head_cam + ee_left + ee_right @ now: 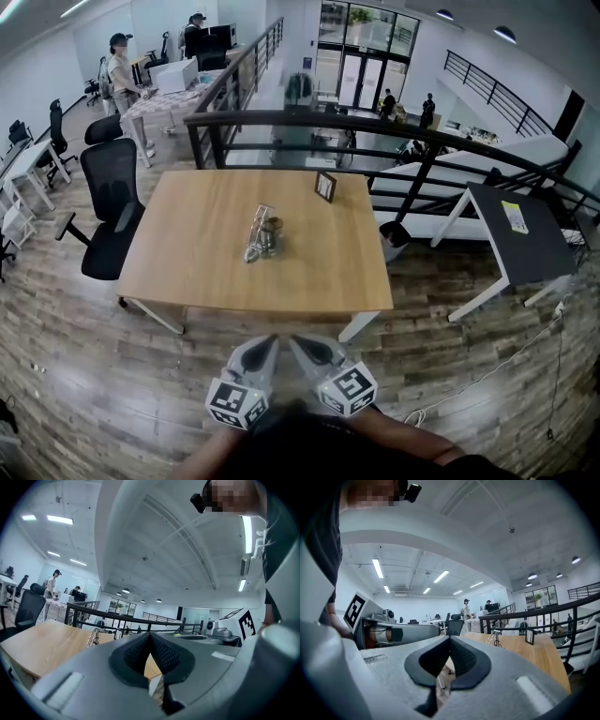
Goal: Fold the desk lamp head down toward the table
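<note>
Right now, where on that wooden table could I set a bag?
The table is mostly bare: the near strip before the lamp, the left side toward the black chair, the right side. Only the middle, at the lamp, and the far edge by the small frame are taken.

Left hand-held gripper (270, 343) and right hand-held gripper (298, 341) are held low in front of the body, side by side. Their tips converge and sit just beside each other. Both point forward, roughly level. Each has its jaws closed tip to tip, with nothing between. Marker cubes (236, 403) face up. Forearms (405, 437) enter from the bottom edge, angled inward.
</note>
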`<state>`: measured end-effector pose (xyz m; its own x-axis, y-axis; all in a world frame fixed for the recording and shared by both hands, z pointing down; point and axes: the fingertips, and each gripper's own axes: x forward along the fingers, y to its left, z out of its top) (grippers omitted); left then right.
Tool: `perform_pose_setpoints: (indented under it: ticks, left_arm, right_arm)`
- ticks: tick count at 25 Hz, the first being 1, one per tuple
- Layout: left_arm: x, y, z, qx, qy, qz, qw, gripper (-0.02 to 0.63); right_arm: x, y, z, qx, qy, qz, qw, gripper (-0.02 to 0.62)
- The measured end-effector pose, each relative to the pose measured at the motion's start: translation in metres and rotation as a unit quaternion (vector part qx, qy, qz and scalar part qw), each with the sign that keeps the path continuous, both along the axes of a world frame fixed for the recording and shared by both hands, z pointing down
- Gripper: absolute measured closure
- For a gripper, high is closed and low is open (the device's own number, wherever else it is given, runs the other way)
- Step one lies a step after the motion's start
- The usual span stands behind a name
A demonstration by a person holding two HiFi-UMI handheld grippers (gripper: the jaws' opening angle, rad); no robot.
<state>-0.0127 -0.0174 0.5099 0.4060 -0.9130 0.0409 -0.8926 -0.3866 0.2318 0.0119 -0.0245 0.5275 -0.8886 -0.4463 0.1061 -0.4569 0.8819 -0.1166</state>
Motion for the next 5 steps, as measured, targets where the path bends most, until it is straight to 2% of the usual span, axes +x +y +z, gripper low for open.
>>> perform_pose_setpoints:
  ticks: [5]
  left_arm:
    - [0.0063, 0.0003, 0.0040, -0.003, -0.002, 0.006, 1.0000, 0.604]
  right_arm:
    - [0.0040, 0.0000, 0.0028, 0.004, 0.003, 0.001, 1.000, 0.594]
